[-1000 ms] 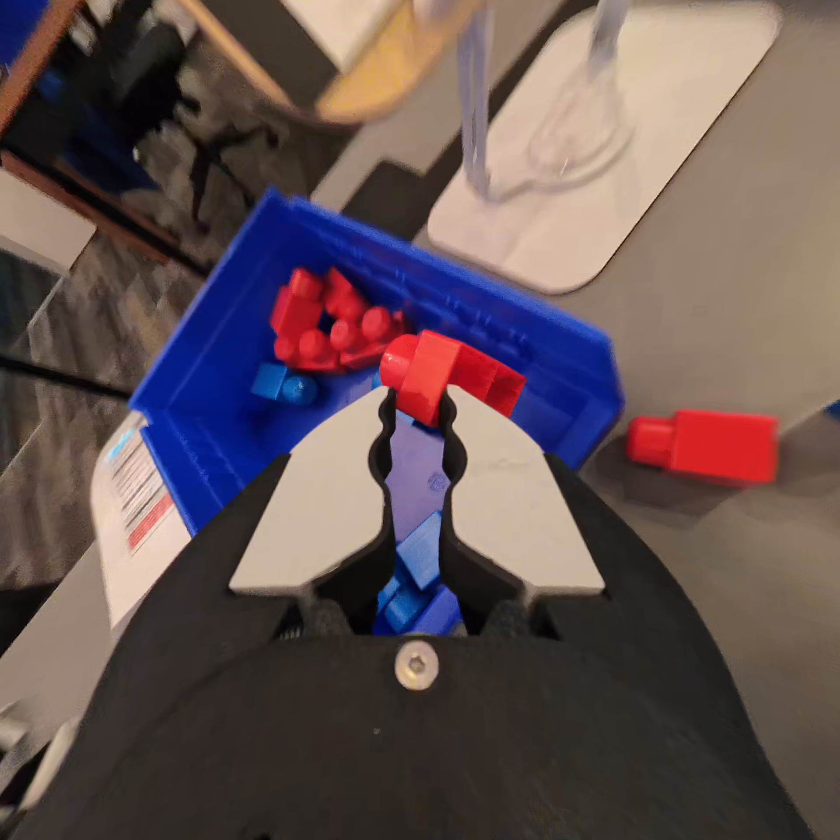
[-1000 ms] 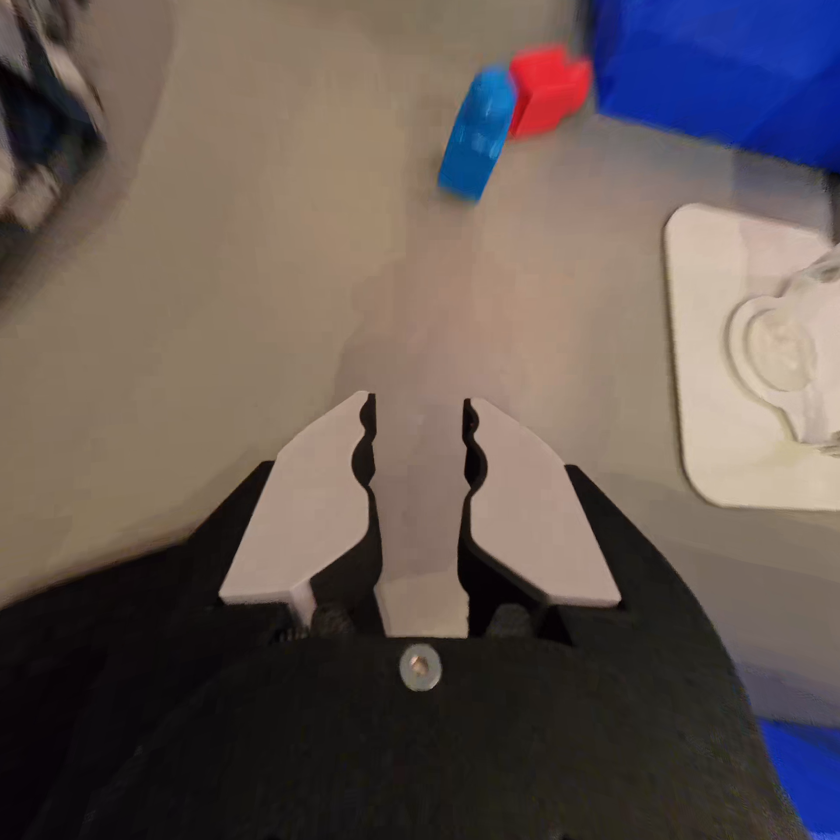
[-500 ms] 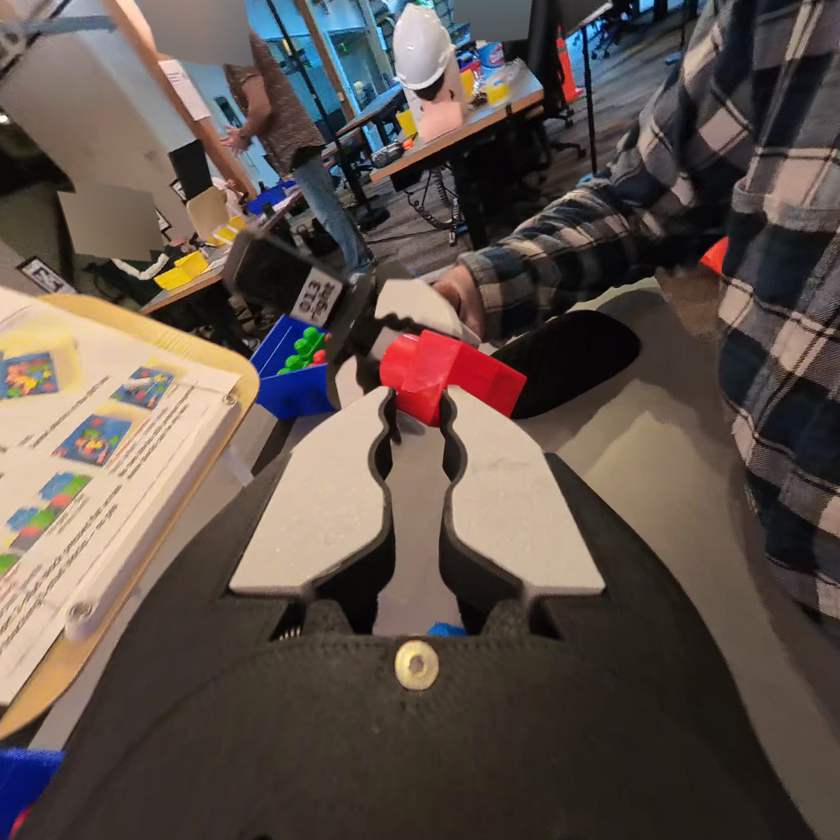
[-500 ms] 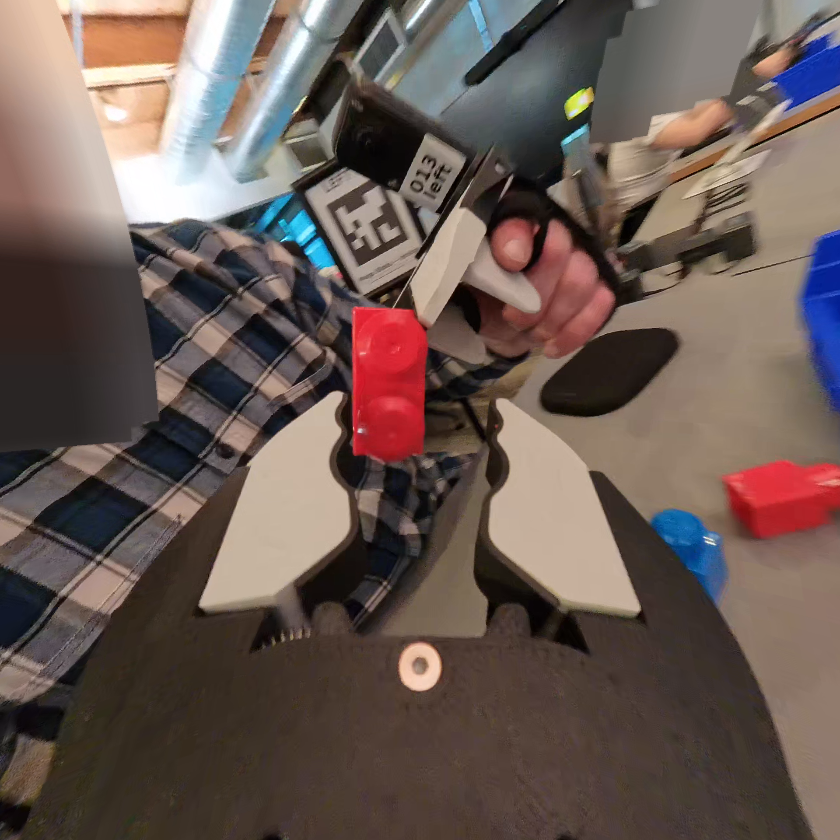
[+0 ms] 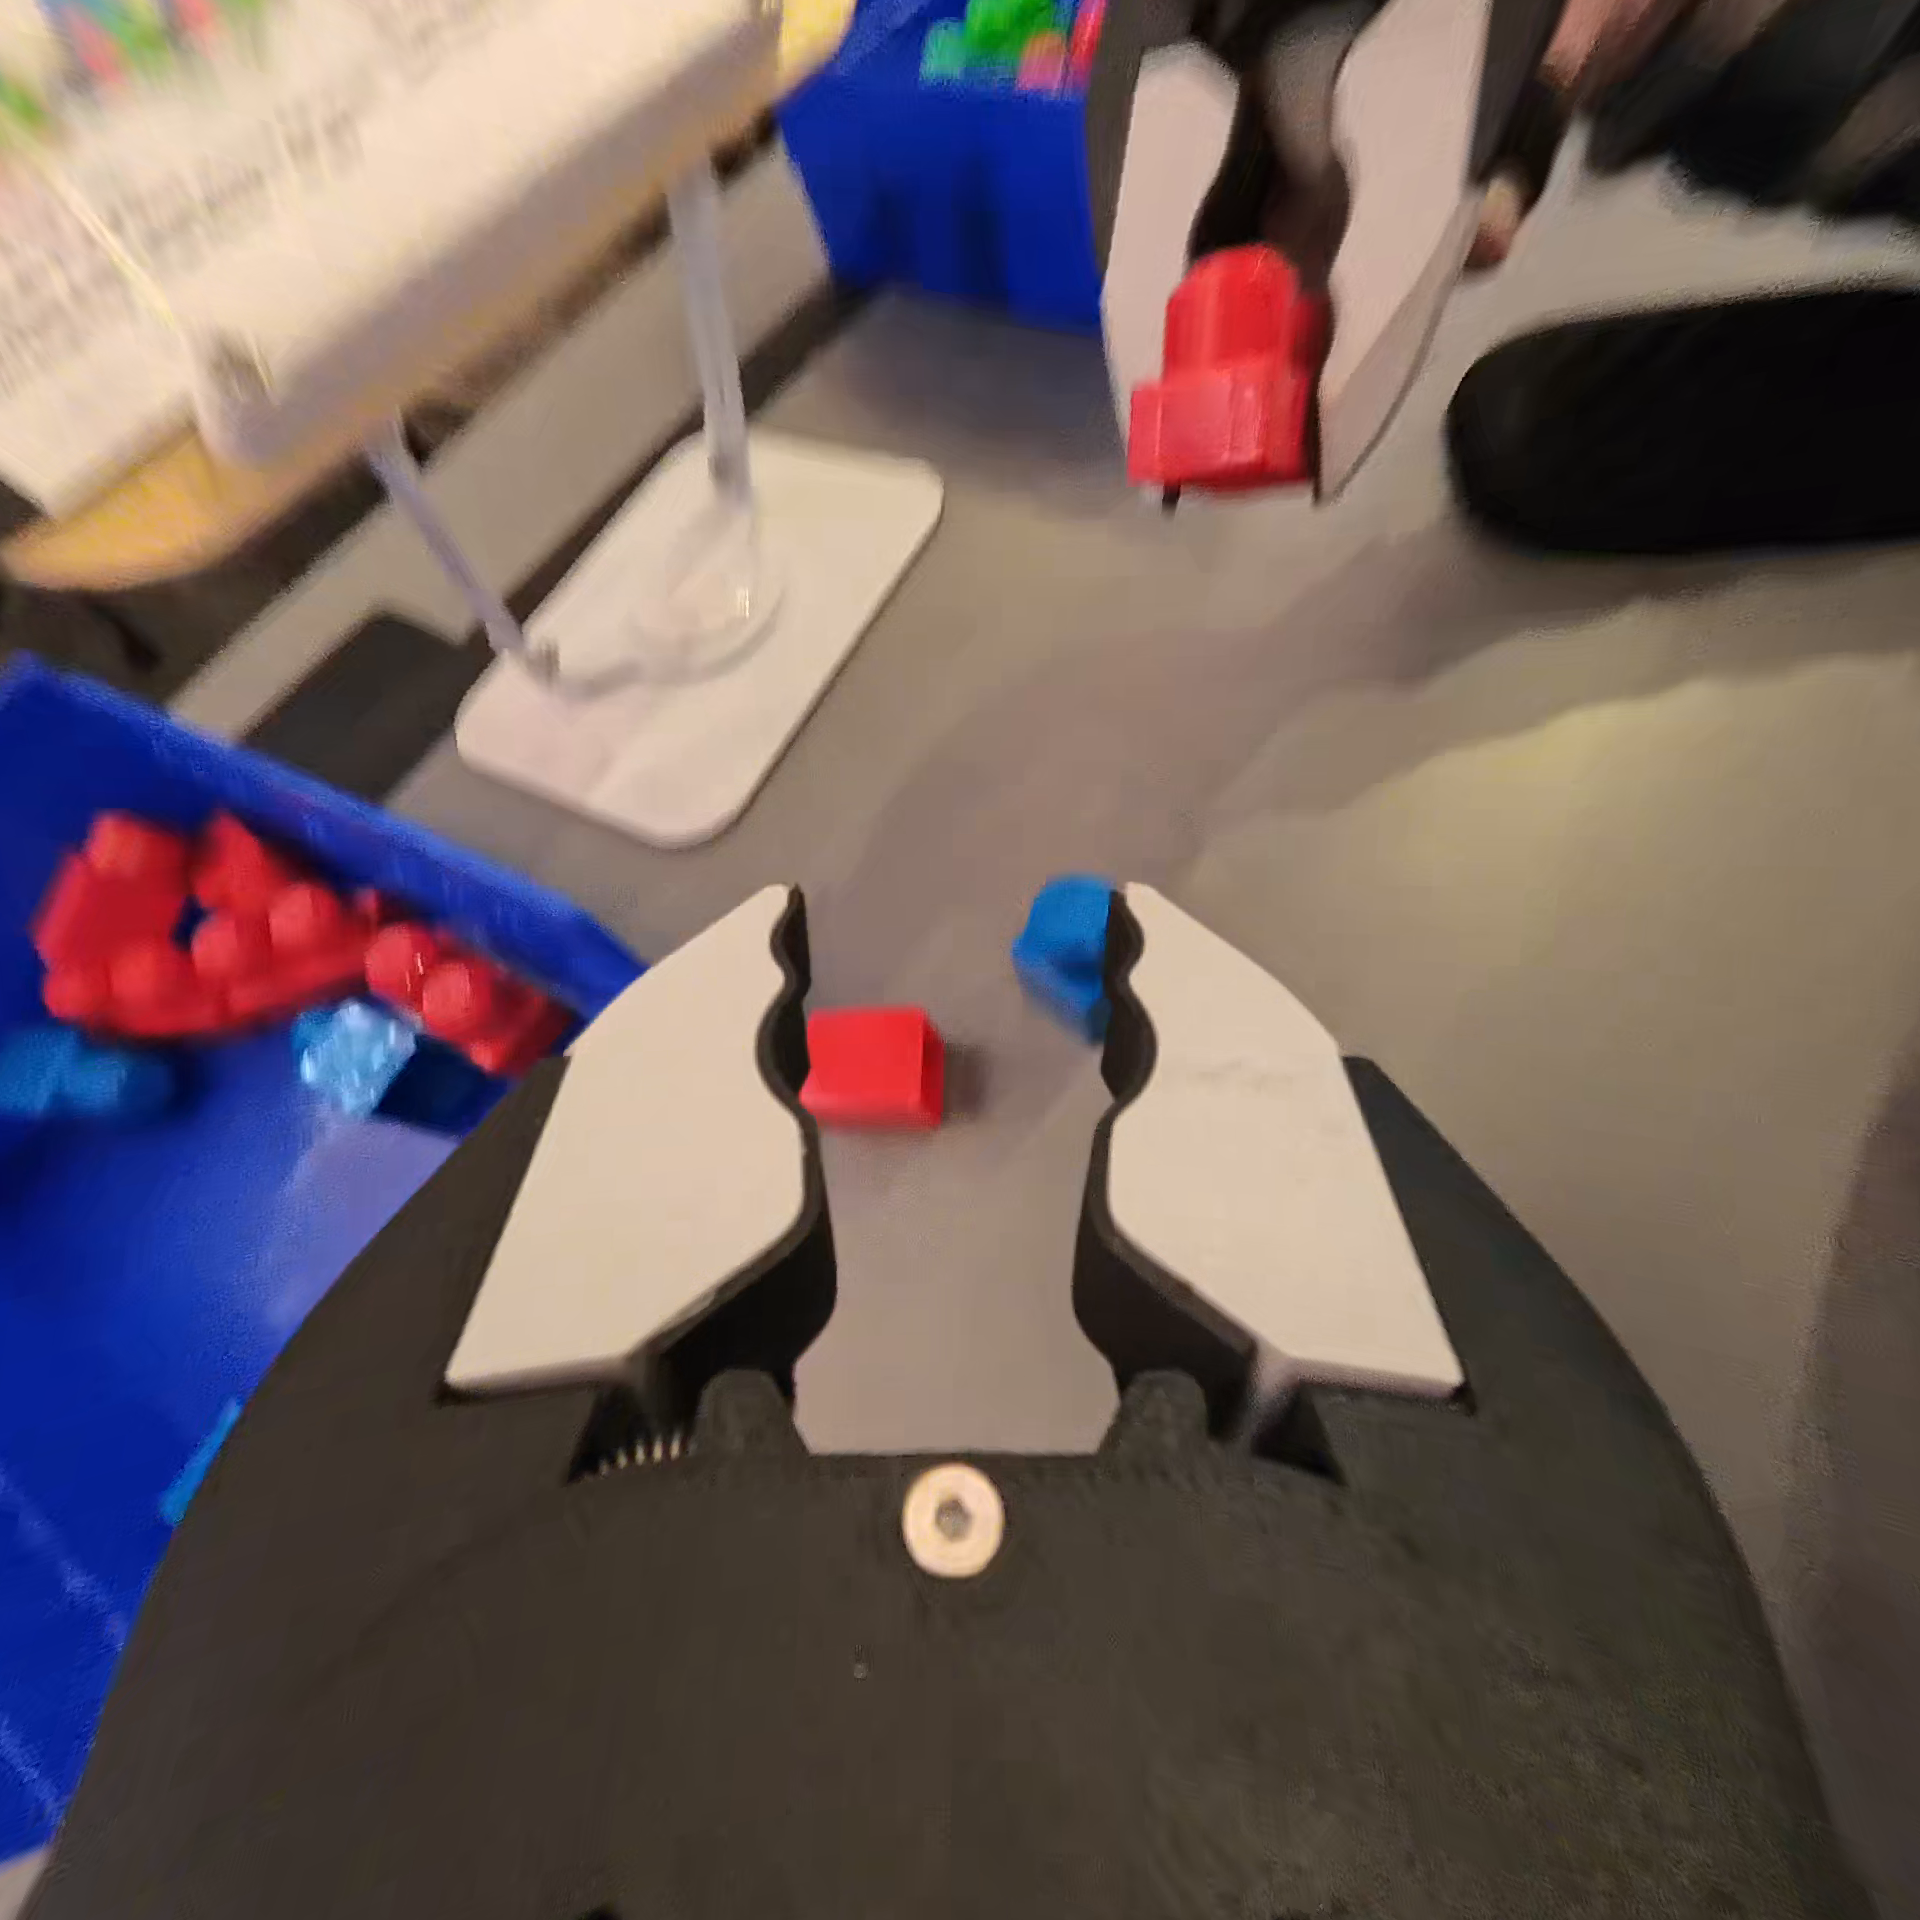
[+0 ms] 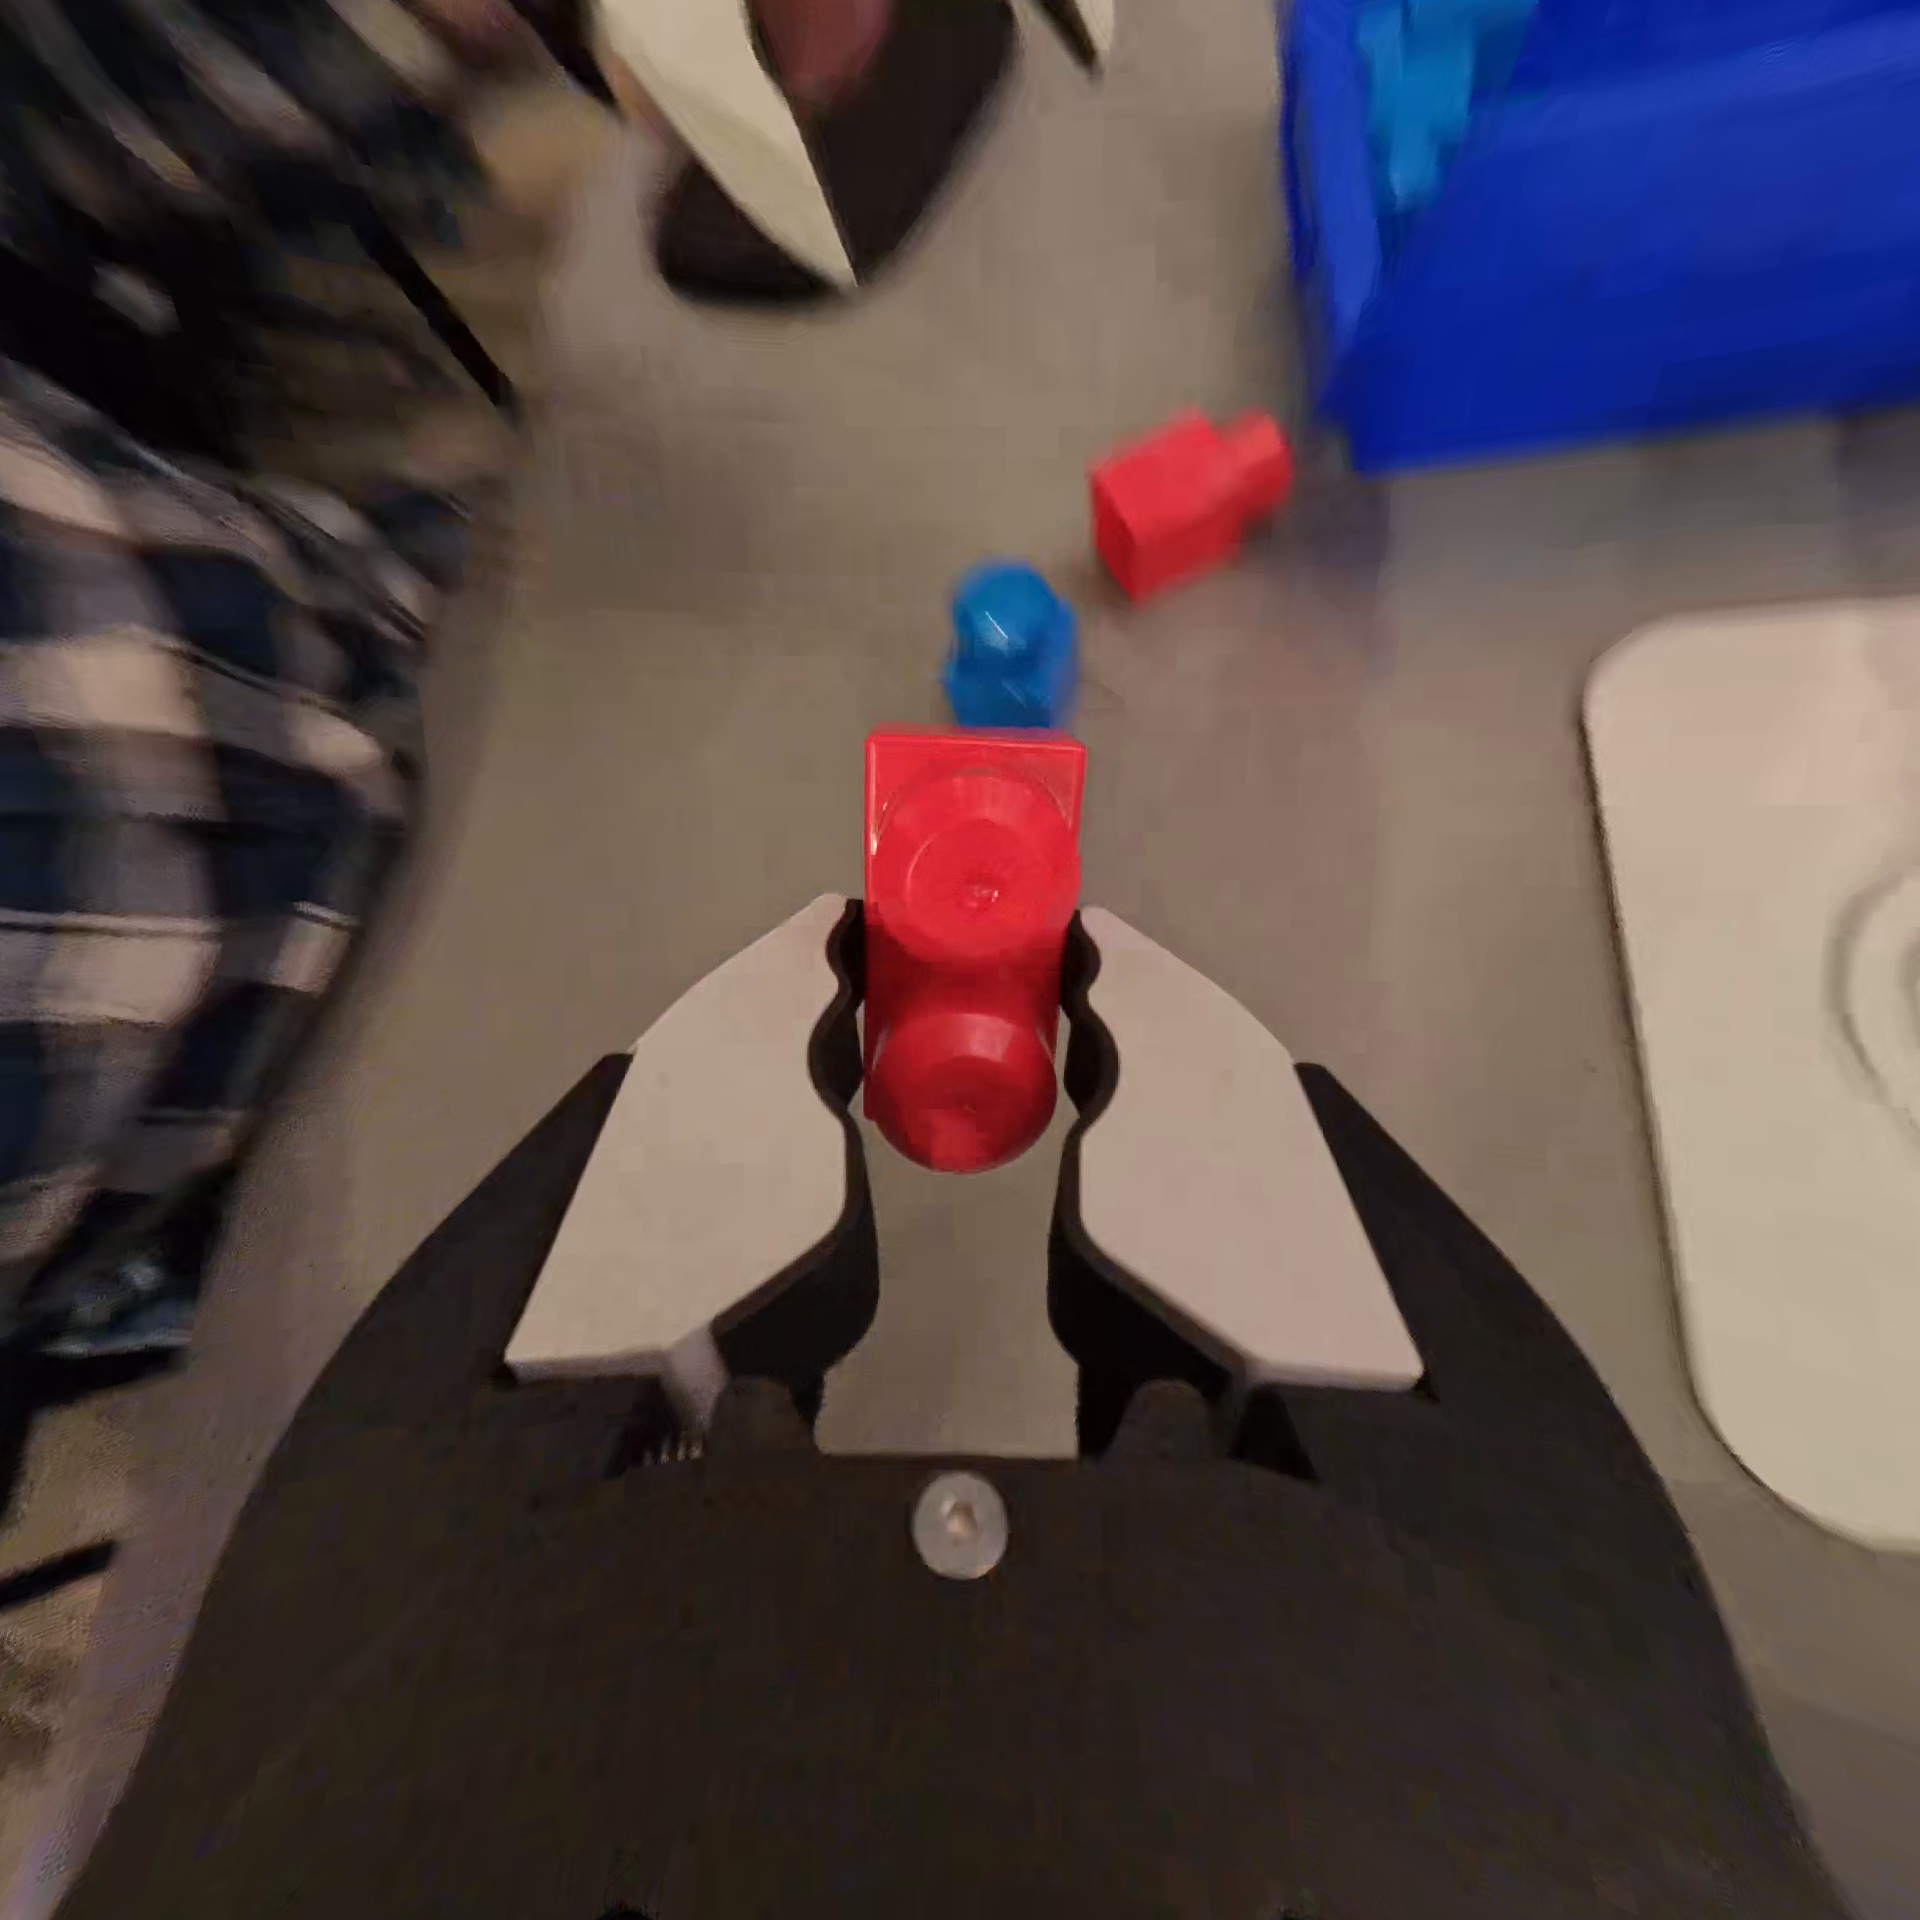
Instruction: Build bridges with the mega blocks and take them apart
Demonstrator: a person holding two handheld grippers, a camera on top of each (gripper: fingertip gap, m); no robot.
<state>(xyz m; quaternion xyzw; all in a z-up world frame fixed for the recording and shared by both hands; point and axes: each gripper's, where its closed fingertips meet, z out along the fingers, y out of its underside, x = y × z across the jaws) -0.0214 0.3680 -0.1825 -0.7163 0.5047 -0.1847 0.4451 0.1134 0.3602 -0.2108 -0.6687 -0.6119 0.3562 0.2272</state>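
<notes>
Grey and matte, the surface (image 5: 1403, 790) carries two loose blocks ahead of the left hand-held gripper (image 5: 956, 925), whose fingers are spread with nothing between the pads: a small red block (image 5: 873, 1065) lies below the gap, near the left finger, and a blue block (image 5: 1065, 951) lies by the right fingertip. To its left sits a blue bin (image 5: 135, 1195) of red and blue blocks. The right hand-held gripper (image 6: 961, 935) pinches a two-stud red block (image 6: 971, 935), both pads pressed on its sides. A white stand base (image 5: 707, 665) lies beyond.
</notes>
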